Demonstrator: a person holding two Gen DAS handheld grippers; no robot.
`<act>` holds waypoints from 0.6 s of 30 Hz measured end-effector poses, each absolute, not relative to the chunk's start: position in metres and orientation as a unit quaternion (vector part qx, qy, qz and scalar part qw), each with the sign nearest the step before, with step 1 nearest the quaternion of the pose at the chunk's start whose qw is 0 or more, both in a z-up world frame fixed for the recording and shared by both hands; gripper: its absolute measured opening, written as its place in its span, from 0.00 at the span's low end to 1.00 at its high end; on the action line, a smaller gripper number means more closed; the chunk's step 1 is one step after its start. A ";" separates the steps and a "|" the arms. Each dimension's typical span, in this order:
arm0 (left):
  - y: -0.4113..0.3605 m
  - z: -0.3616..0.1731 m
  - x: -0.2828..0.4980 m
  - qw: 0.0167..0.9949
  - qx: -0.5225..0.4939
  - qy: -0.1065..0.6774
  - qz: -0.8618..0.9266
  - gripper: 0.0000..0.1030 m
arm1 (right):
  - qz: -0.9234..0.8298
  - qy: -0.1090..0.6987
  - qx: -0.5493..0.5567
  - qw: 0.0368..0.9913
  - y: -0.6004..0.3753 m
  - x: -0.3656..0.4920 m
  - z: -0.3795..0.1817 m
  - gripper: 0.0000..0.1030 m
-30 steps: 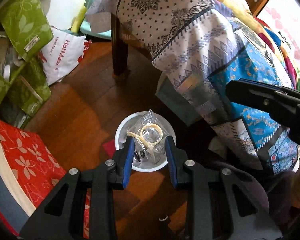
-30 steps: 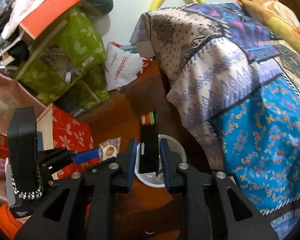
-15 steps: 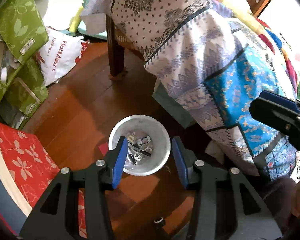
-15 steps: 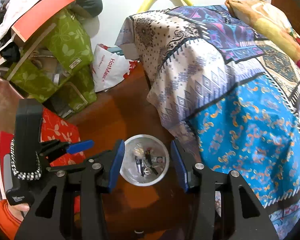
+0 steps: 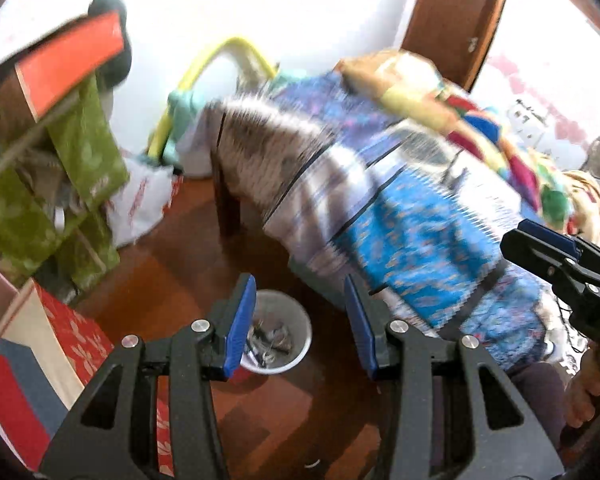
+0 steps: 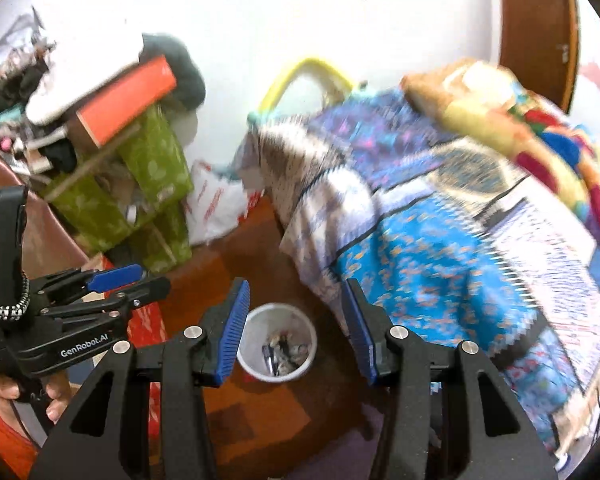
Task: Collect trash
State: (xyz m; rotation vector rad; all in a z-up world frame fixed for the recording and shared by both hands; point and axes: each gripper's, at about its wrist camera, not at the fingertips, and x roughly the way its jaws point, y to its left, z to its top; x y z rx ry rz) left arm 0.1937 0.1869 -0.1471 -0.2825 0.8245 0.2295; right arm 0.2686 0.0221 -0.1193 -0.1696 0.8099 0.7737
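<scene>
— What colour was the bin (image 6: 276, 343) below the right gripper (image 6: 296, 328)?

— White, on a reddish-brown wooden floor (image 6: 236, 248). The gripper was black with blue pads (image 6: 233, 326).

— And to its right?

— A bedspread (image 6: 428, 256) in bright blue with orange motifs, plus pale dotted panels.

— Ahead on the left?

— Green bags (image 6: 152, 168) with a pale leaf print, an orange-red box (image 6: 128, 98) on top — and a red, white-flowered box (image 5: 74, 334) beside the left gripper (image 5: 300, 320).

One bin (image 6: 277, 343) — two grippers

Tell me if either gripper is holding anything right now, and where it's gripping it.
Nothing is held. The left gripper and the right gripper are both open and empty above the white bin, which has trash inside.
</scene>
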 end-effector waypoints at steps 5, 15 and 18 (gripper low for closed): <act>0.146 -0.090 0.161 0.929 -0.112 0.344 0.080 0.44 | 0.338 0.316 -0.048 0.885 -0.027 0.223 -0.069 0.43; 0.069 -0.015 0.072 0.971 -0.079 0.226 -0.004 0.44 | 0.235 0.197 0.004 0.952 -0.106 0.120 -0.002 0.43; 0.055 -0.006 0.050 0.976 -0.078 0.201 -0.016 0.44 | 0.210 0.184 0.026 0.960 -0.122 0.097 0.005 0.43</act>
